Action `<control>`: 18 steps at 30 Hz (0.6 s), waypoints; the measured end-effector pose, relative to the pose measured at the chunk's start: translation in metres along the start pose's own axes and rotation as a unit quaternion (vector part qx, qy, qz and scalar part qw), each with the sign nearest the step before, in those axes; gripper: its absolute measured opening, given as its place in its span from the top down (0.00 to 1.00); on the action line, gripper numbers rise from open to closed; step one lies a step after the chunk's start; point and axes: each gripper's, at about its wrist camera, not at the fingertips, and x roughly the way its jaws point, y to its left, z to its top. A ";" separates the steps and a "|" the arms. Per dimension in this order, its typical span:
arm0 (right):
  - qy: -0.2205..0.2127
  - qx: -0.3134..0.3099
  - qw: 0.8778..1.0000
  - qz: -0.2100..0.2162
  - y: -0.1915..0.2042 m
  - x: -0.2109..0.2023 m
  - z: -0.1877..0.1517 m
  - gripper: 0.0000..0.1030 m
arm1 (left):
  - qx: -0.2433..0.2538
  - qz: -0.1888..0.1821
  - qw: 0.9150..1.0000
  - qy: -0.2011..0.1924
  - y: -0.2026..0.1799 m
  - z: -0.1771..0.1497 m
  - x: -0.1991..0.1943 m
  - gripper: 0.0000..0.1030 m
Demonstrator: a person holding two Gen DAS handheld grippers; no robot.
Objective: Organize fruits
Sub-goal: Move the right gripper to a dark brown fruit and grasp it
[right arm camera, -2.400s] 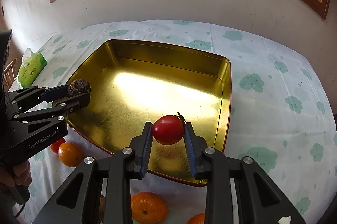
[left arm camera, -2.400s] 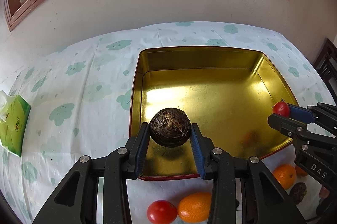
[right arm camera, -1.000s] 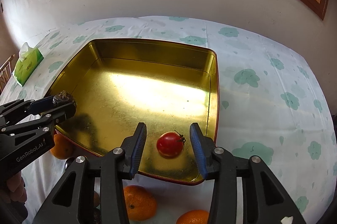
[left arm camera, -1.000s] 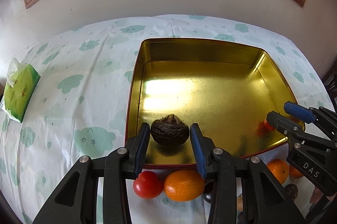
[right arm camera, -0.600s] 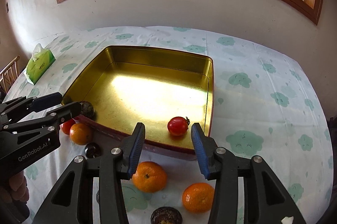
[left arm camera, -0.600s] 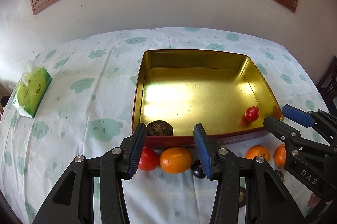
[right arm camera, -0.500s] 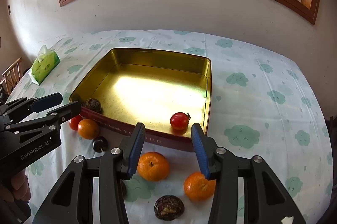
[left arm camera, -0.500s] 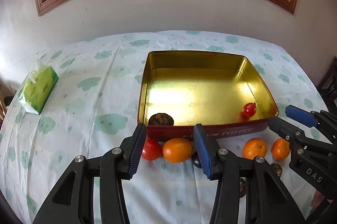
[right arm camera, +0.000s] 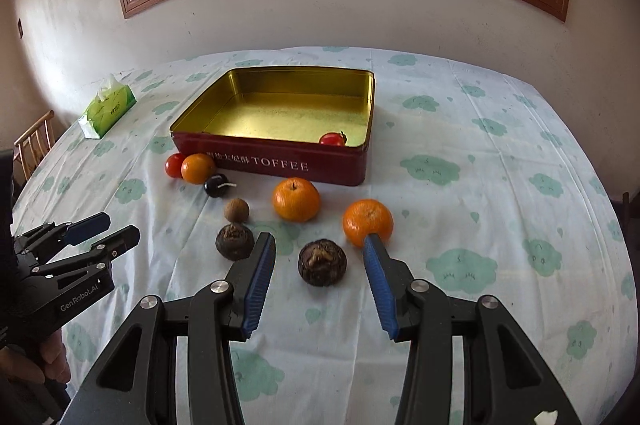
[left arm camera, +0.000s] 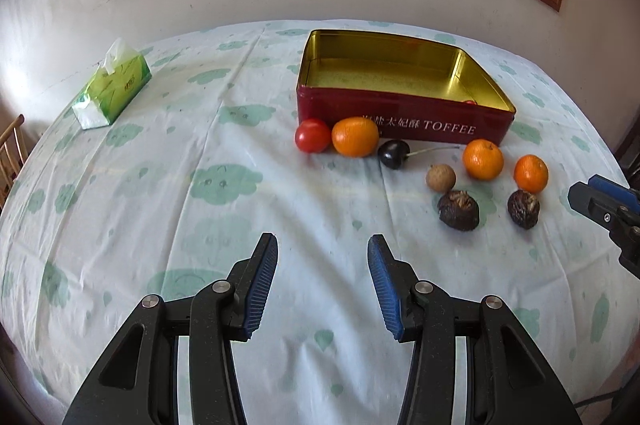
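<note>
A red toffee tin (left arm camera: 404, 121) (right arm camera: 280, 165) with a gold inside stands on the table and holds a red tomato (right arm camera: 332, 139); the dark chestnut inside is hidden by the tin wall. In front lie a tomato (left arm camera: 313, 135), three oranges (left arm camera: 355, 137) (right arm camera: 296, 199) (right arm camera: 368, 223), a dark cherry (left arm camera: 394, 153), a tan longan (right arm camera: 236, 210) and two dark chestnuts (right arm camera: 322, 262) (right arm camera: 234, 242). My left gripper (left arm camera: 322, 245) is open and empty, well in front of the fruit. My right gripper (right arm camera: 319, 243) is open and empty, its fingers either side of one chestnut.
A green tissue pack (left arm camera: 114, 87) (right arm camera: 107, 107) lies at the far left of the cloud-print tablecloth (left arm camera: 160, 185). A wooden chair (right arm camera: 34, 141) stands past the table's left edge. A wall with a window runs behind the table.
Both grippers let go of their fruit in the tin, the chestnut at left and the tomato at right, then drew back and down toward the near side of the table.
</note>
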 end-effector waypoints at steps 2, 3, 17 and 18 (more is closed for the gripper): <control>0.006 0.004 1.000 0.000 -0.001 -0.001 -0.010 0.58 | -0.004 0.001 1.000 0.000 0.000 -0.009 -0.002 0.53; 0.008 0.005 1.000 -0.001 -0.001 -0.001 -0.015 0.58 | -0.007 0.001 1.000 -0.001 0.000 -0.013 -0.004 0.53; 0.021 0.009 1.000 -0.001 -0.003 0.000 -0.033 0.58 | -0.019 -0.001 1.000 -0.001 0.008 -0.026 -0.008 0.53; 0.022 0.009 1.000 0.000 -0.003 0.002 -0.033 0.58 | -0.019 0.000 1.000 0.000 0.008 -0.026 -0.008 0.53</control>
